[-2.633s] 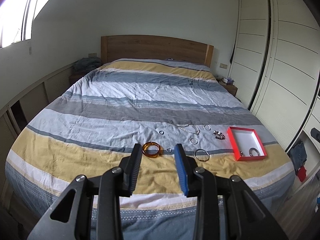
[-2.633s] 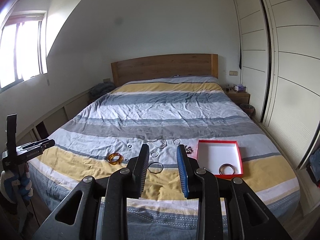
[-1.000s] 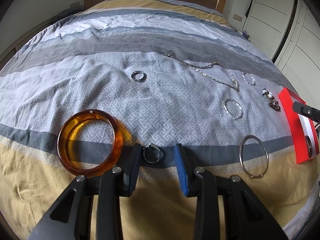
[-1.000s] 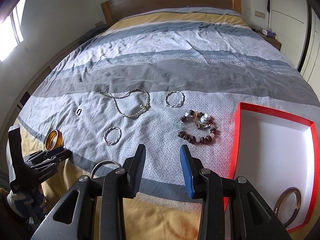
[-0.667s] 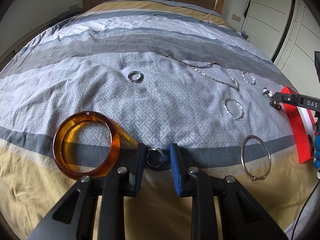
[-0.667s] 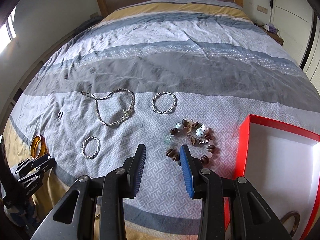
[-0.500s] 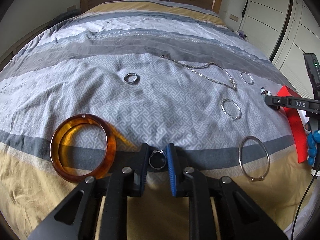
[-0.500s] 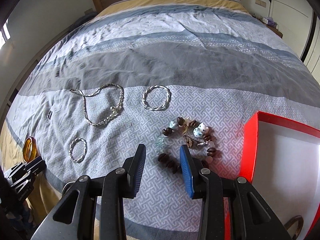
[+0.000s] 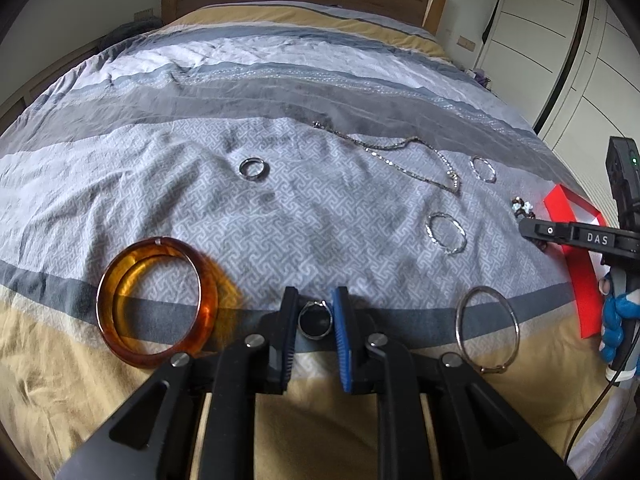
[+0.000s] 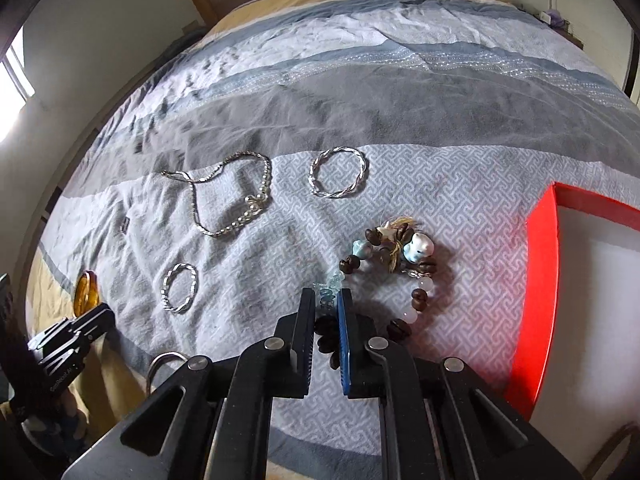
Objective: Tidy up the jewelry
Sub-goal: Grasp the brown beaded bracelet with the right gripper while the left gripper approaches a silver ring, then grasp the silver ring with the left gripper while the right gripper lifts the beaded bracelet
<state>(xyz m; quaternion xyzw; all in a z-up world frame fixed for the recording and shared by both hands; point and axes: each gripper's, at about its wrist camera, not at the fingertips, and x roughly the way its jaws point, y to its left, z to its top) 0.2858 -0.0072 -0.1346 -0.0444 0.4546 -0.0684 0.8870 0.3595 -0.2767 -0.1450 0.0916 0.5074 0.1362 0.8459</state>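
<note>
— On the bed (image 9: 280, 208), what has the left gripper (image 9: 315, 320)?
— A small ring (image 9: 315, 319) pinched between its jaws, amber bangle (image 9: 157, 301) beside.
— The right gripper (image 10: 325, 320)?
— Seemingly clamped on the beaded bracelet (image 10: 394, 276), beside the red box (image 10: 538, 300).

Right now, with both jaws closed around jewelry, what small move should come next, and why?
Probably lift both a little. The left gripper pinches the small ring; the right gripper pinches the beaded bracelet, beside the red box.
</note>
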